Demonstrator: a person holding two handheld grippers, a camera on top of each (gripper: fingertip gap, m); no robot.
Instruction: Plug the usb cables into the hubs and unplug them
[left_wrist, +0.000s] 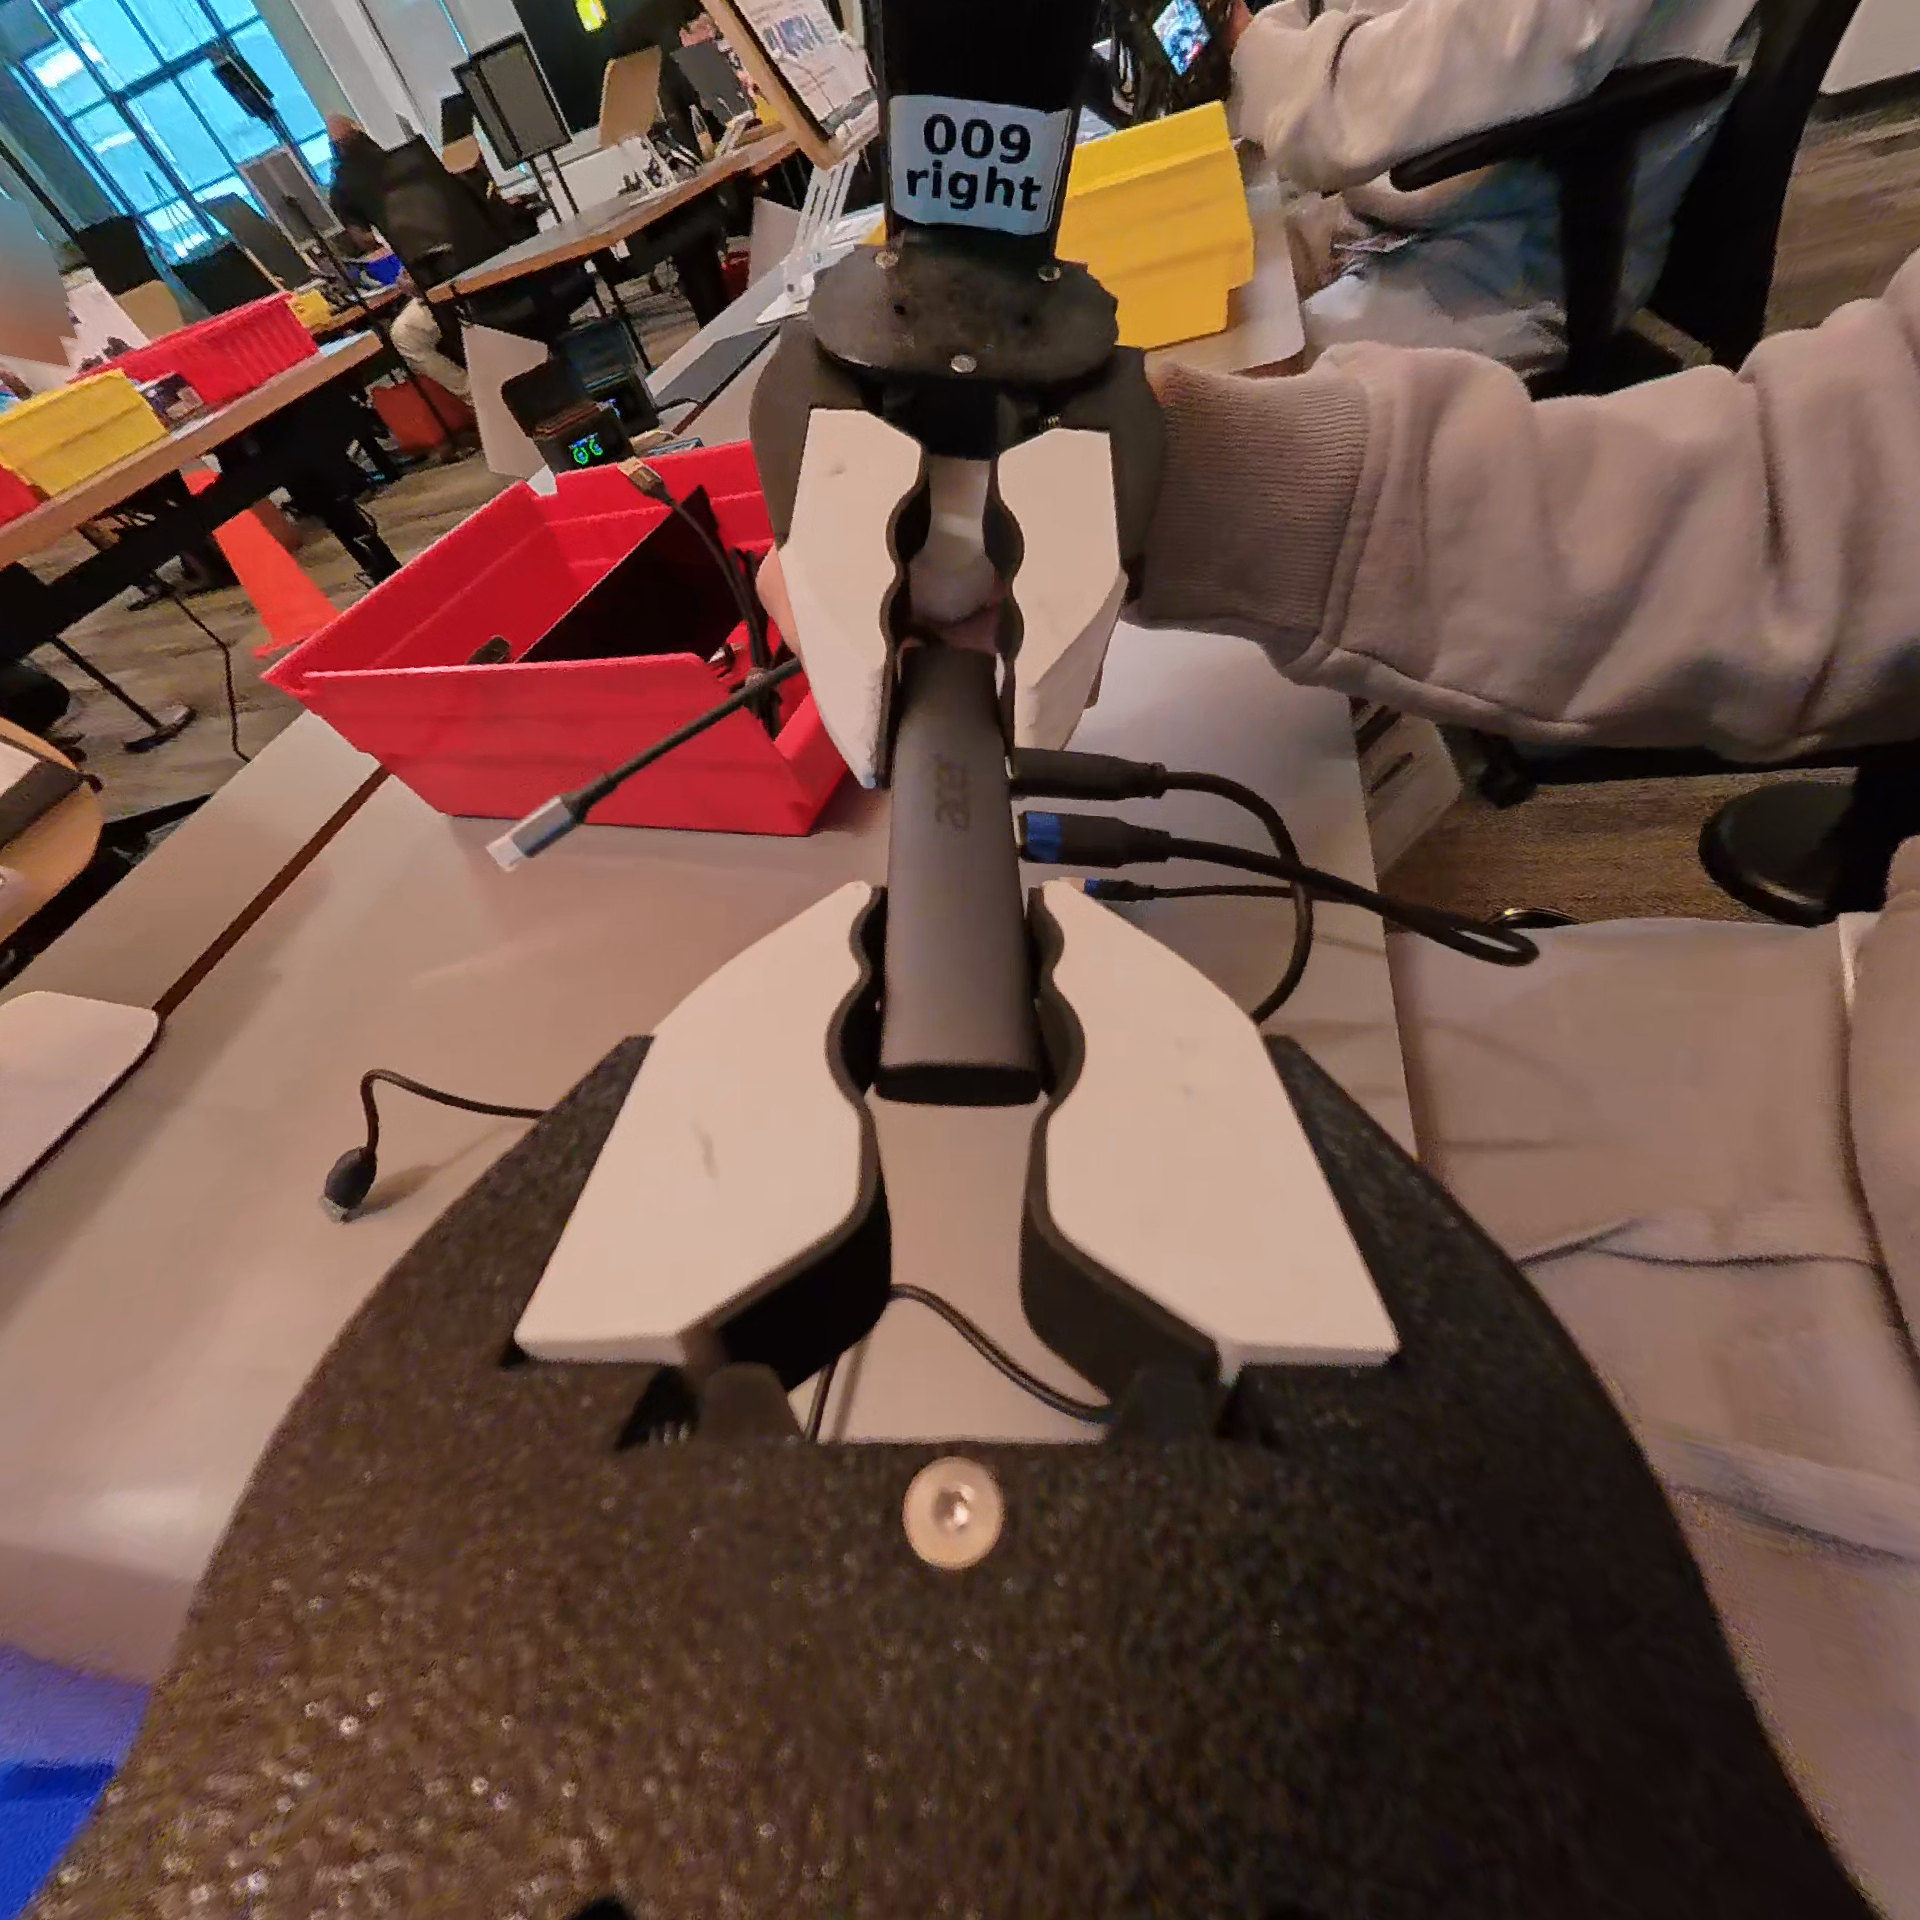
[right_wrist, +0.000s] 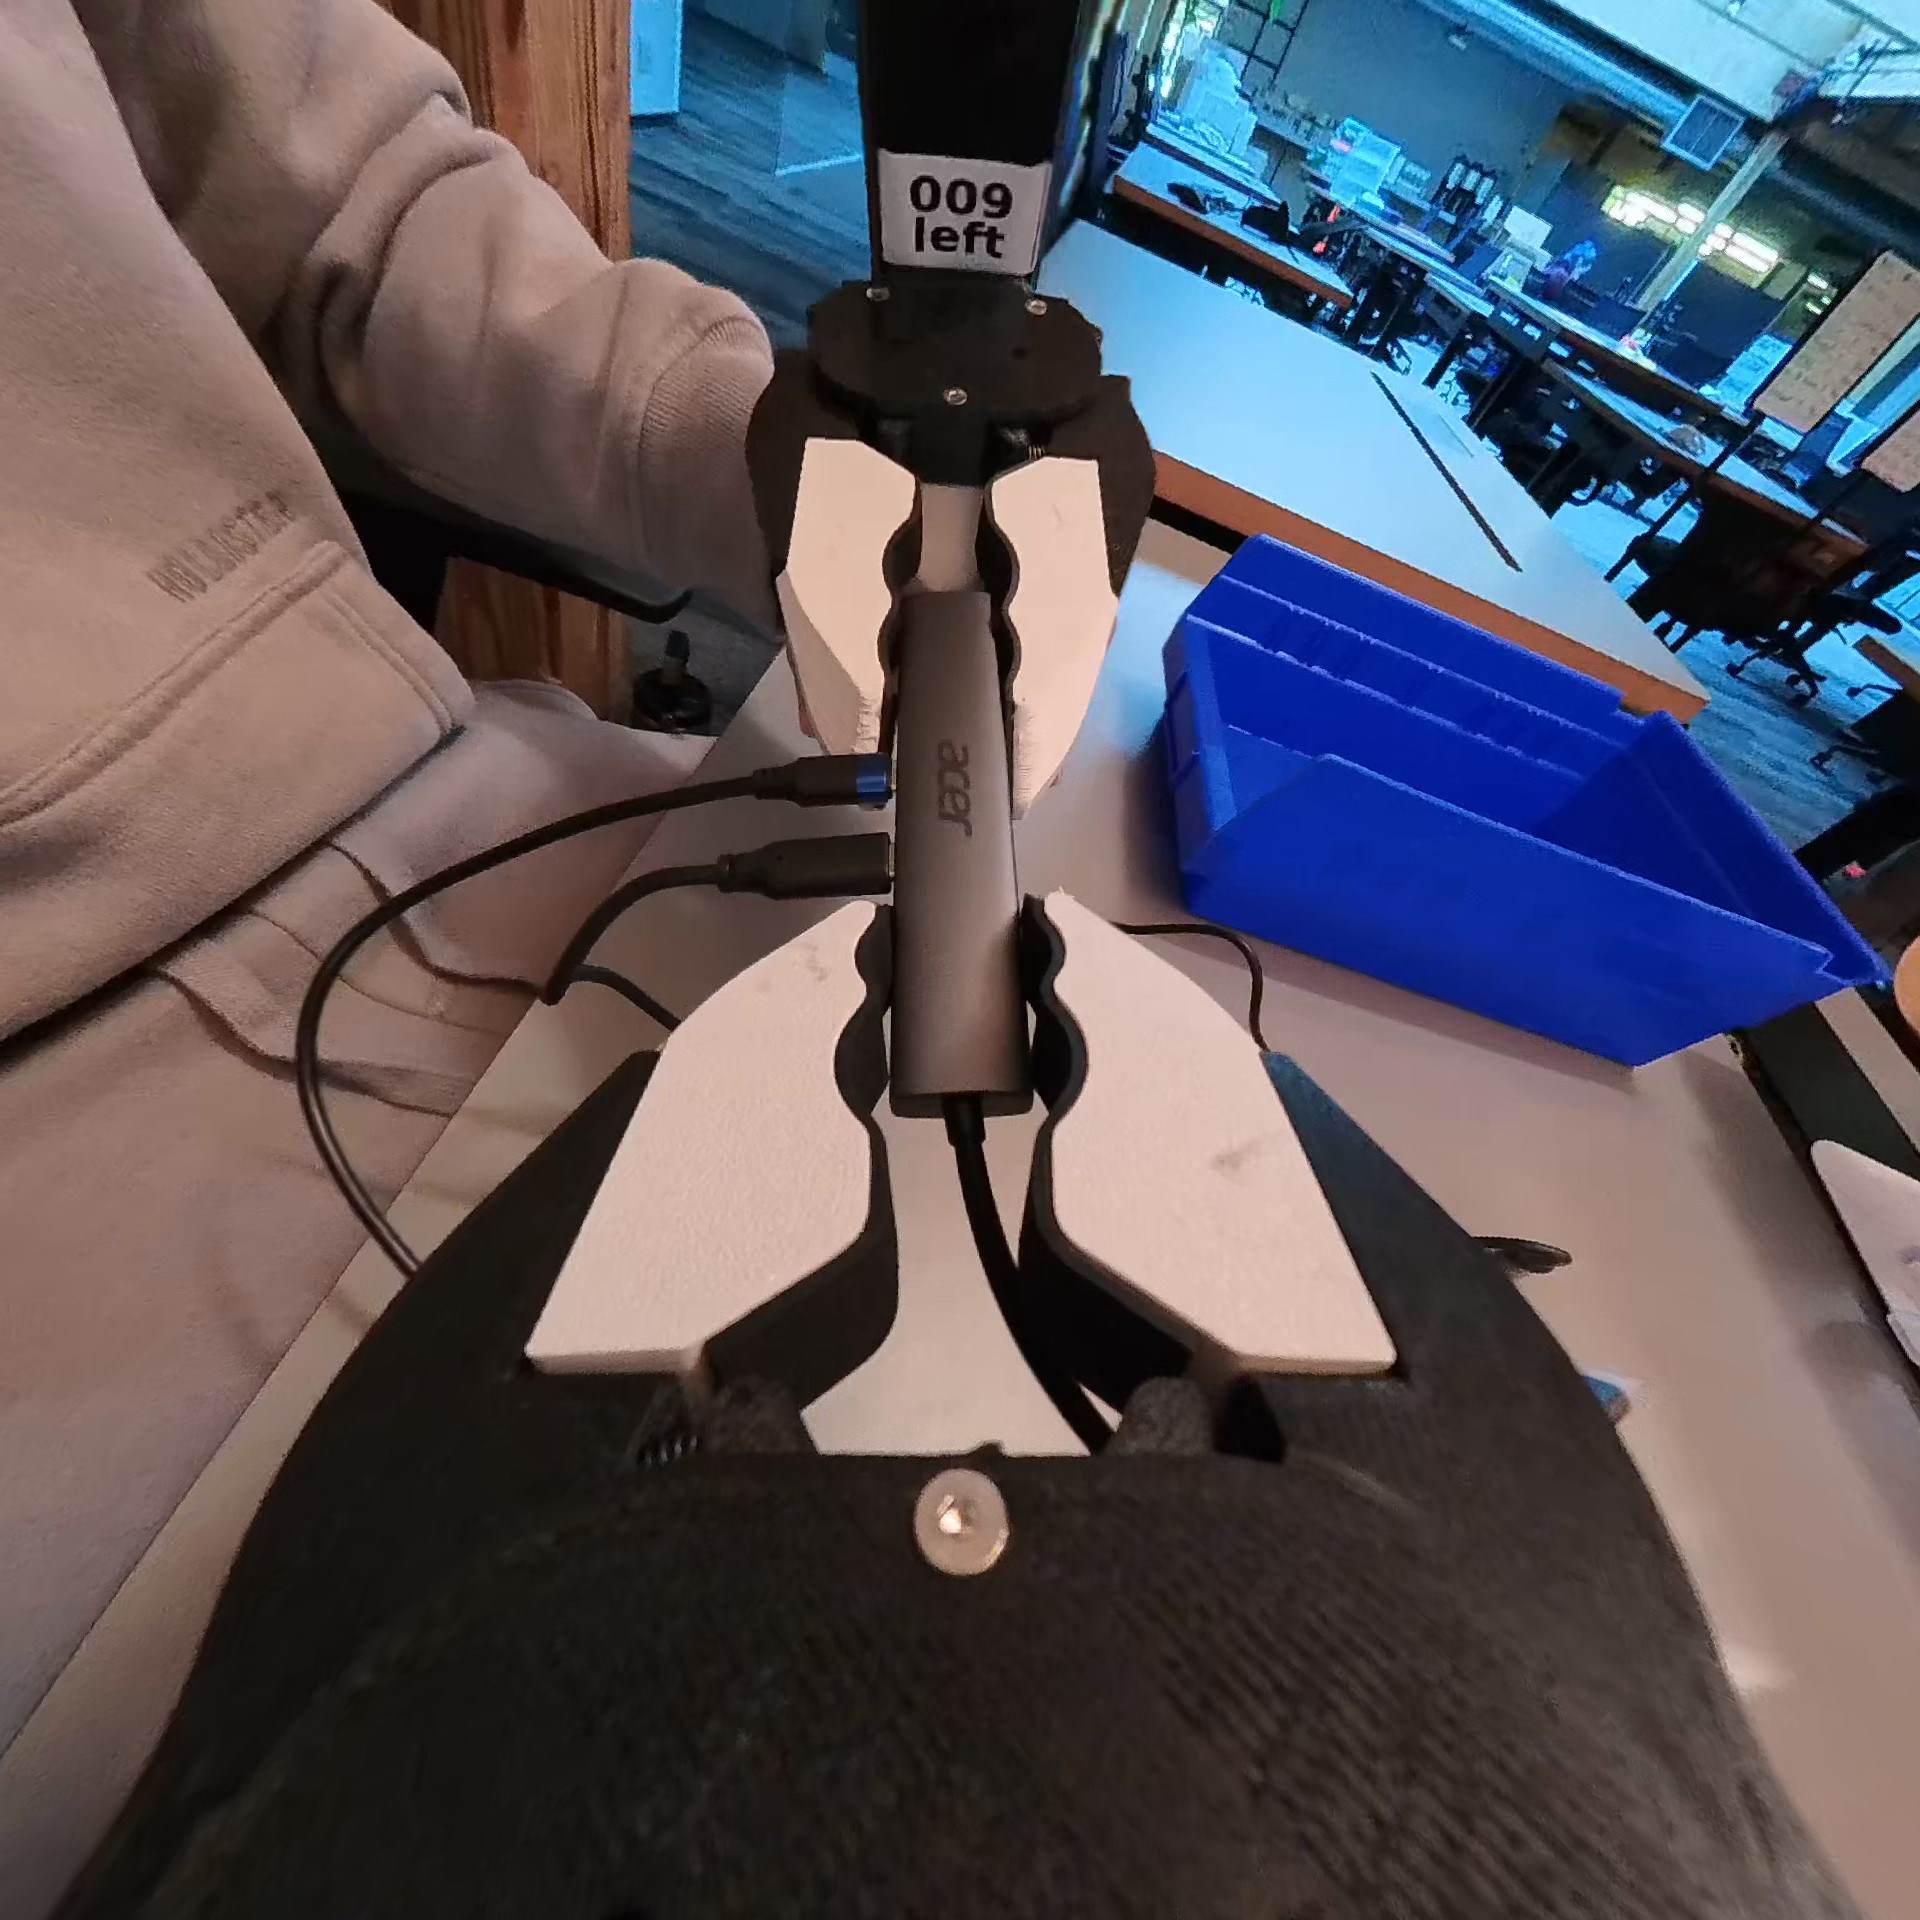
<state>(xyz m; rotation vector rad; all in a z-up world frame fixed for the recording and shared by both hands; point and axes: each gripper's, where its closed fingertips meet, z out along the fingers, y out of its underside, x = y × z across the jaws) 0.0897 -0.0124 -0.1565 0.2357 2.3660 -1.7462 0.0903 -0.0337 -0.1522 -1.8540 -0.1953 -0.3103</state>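
Observation:
A grey USB hub (left_wrist: 951, 821) is held level above the table between both grippers. My left gripper (left_wrist: 956, 899) is shut on its near end in the left wrist view. My right gripper (left_wrist: 945, 675) is shut on the far end. In the right wrist view my right gripper (right_wrist: 956, 914) clamps the hub (right_wrist: 951, 810) where its own black lead (right_wrist: 977, 1195) comes out, and my left gripper (right_wrist: 951, 717) holds the other end. A black plug (right_wrist: 810, 868) and a blue-ringed plug (right_wrist: 831, 779) sit in the hub's side ports. A third small plug (left_wrist: 1117, 890) shows in the left wrist view.
A red bin (left_wrist: 499, 717) with cables stands behind the hub. A cable with a silver plug (left_wrist: 530, 836) sticks out in front of it. A loose black cable end (left_wrist: 348, 1184) lies on the table. A blue bin (right_wrist: 1455, 883) stands on the opposite side. A person's sleeve (left_wrist: 1507, 582) is close. Both grippers' tips are close together, under 4 cm apart.

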